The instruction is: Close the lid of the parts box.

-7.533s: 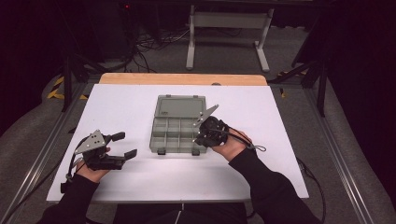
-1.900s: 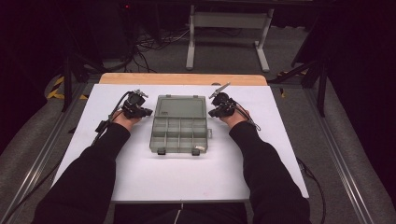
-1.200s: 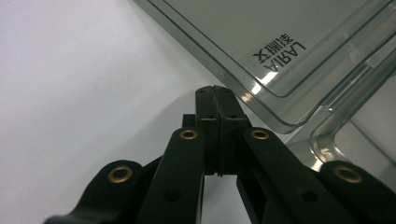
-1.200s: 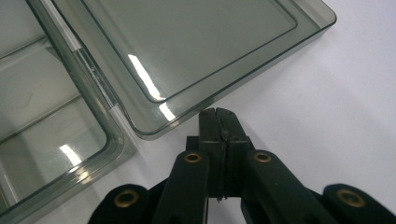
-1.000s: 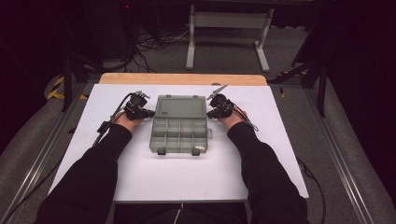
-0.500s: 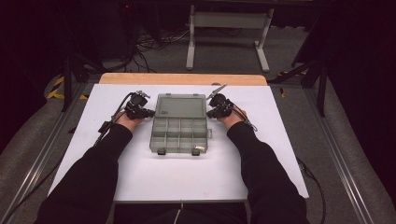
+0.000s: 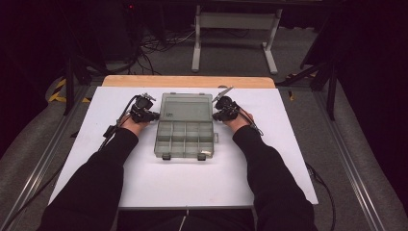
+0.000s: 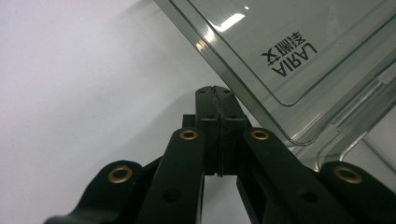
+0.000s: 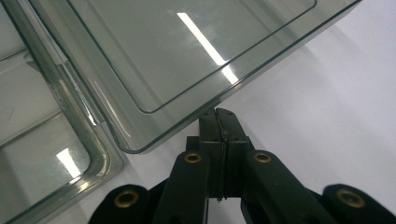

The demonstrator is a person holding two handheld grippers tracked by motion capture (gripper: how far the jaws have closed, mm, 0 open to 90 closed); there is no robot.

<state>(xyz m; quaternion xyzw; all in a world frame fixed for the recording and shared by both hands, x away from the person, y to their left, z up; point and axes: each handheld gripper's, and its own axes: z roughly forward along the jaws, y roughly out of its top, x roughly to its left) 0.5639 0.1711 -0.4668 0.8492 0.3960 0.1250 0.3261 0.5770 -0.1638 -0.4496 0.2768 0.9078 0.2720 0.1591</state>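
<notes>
A clear grey compartment box (image 7: 185, 139) lies open in the middle of the white table (image 7: 144, 183), its lid (image 7: 186, 107) folded back on the far side. My left gripper (image 7: 155, 115) is at the lid's left edge and my right gripper (image 7: 215, 115) at its right edge. In the left gripper view the jaws are shut with nothing between them, the left gripper (image 8: 215, 91) right beside the lid (image 8: 299, 42), which bears printed lettering. In the right gripper view the right gripper (image 9: 219, 113) is shut too, its tips just under the lid's (image 9: 187, 51) side edge.
Two latches (image 7: 166, 156) sit on the box's near edge. A wooden strip (image 7: 187, 81) borders the table's far side. Beyond it stand a metal frame (image 7: 231, 29) and floor cables. Metal rails run along both sides of the table.
Both hands have moved from the near side of the box to either side of its lid. Over the last second they edged slightly inward against the lid.
</notes>
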